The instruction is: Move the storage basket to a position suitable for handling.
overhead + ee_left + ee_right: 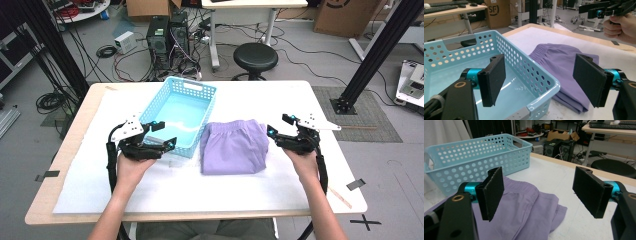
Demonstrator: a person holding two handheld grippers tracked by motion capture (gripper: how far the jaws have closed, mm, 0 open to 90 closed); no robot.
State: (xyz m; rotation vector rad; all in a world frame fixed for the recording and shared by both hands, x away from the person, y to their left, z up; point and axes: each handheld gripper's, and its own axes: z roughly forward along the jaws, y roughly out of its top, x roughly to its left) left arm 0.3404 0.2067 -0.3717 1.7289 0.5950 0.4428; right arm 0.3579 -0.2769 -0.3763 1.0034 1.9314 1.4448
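High view: I see the folded purple garment [234, 147] lying on the white cloth [280, 180] that covers the surface [65, 150], just beside the near right corner of the light blue perforated basket [200, 90], which stands empty. My left gripper [162, 135] hovers over the near left corner of the basket, its jaws spread and holding nothing. My right gripper [280, 127] hangs near the right edge of the garment, jaws likewise spread and empty, pointing toward the fabric. A black stool [255, 57] and computer towers [167, 35] stand on the floor beyond the surface.

Left gripper view: I look along the left gripper [540, 77] across the basket [541, 82]; one jaw sits over the basket's interior, the other over the garment [561, 62], with the basket's corner between them. Neither pad touches anything. The right hand [621, 26] with its gripper shows farther off.

Right gripper view: the right gripper [539, 192] has its jaws released above the garment [524, 210], whose elastic waistband faces the basket [479, 157]; the fabric lies flat and folded below the pads, apart from them
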